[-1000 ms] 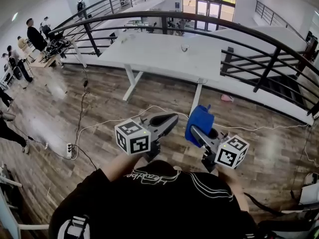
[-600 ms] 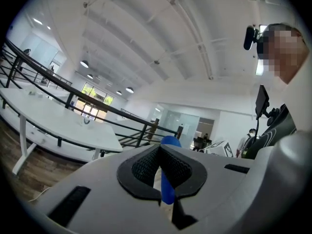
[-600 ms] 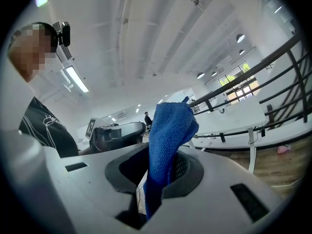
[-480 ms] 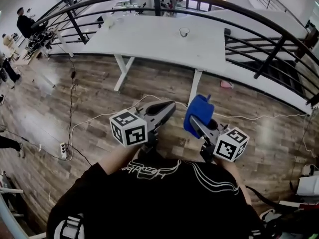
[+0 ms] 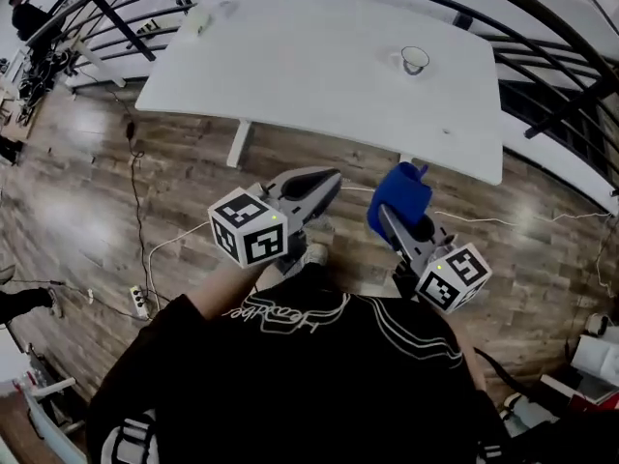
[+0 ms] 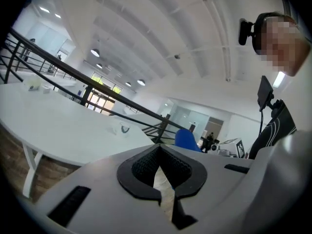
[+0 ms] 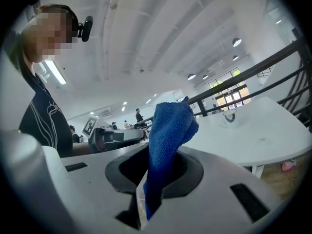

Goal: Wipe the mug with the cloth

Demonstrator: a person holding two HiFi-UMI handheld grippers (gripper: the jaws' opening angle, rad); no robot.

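A clear glass mug (image 5: 414,60) stands on the white table (image 5: 290,66), toward its far right part. Both grippers hang over the wooden floor just short of the table's near edge. My left gripper (image 5: 334,176) is shut with nothing in it. My right gripper (image 5: 387,213) is shut on a blue cloth (image 5: 400,193), which sticks up bunched from its jaws. In the left gripper view the closed jaws (image 6: 158,150) point level at the table, with the mug (image 6: 125,128) small ahead and the cloth (image 6: 185,139) to the right. The right gripper view shows the cloth (image 7: 168,130) and the mug (image 7: 229,116) far off.
A black railing (image 5: 542,27) curves behind and to the right of the table. White cables (image 5: 160,249) and a power strip (image 5: 141,303) lie on the wood floor (image 5: 87,182) at left. A small pale object (image 5: 198,17) sits on the table's far left corner. People stand far off at upper left.
Both grippers have come forward together to the table, which now fills the upper view much closer. The cloth stays in the right jaws; the left jaws stay shut.
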